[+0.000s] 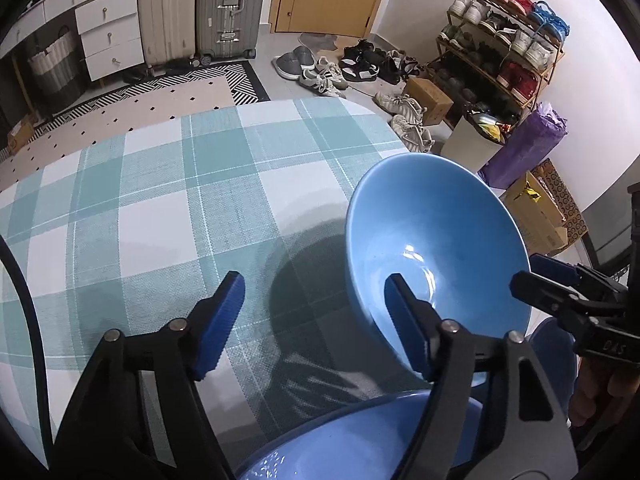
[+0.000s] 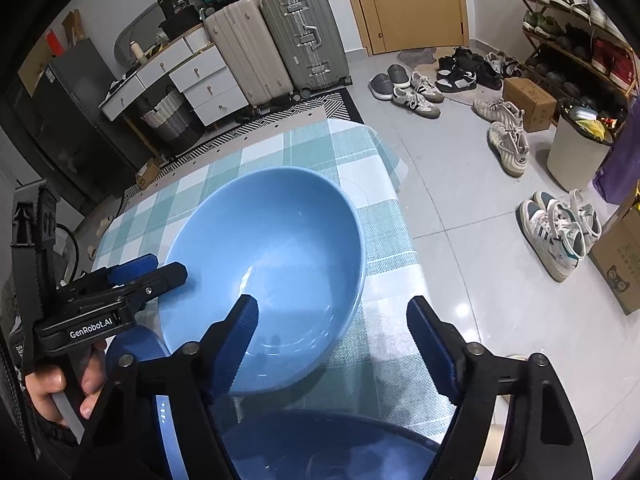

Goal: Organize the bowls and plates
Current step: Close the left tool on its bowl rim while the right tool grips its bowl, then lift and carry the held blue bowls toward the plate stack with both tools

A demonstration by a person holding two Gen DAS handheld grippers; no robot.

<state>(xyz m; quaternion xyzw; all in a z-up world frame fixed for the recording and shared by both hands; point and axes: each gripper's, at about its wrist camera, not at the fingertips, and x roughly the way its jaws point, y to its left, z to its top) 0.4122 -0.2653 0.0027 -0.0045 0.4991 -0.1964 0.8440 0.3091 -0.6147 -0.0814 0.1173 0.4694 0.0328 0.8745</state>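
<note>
A light blue bowl (image 1: 436, 232) (image 2: 264, 248) stands on the checked tablecloth (image 1: 168, 208) (image 2: 384, 240). My left gripper (image 1: 316, 320) straddles the bowl's left wall: one finger (image 1: 404, 320) is inside the bowl and the other is outside, with gaps to the wall. My right gripper (image 2: 336, 344) straddles the opposite wall the same way, one finger (image 2: 240, 340) inside and neither pad touching. Each gripper shows in the other's view at the bowl's rim: the right gripper (image 1: 560, 284) and the left gripper (image 2: 148, 276). A second blue dish (image 1: 360, 440) (image 2: 328, 440) lies just below the fingers.
Another blue dish (image 1: 556, 344) (image 2: 136, 344) lies near the bowl, partly hidden. The table's far edge drops to a tiled floor with shoes (image 2: 416, 96), a shoe rack (image 1: 504, 48), a bin (image 2: 576, 148), cardboard boxes (image 1: 536, 216) and suitcases (image 2: 280, 40).
</note>
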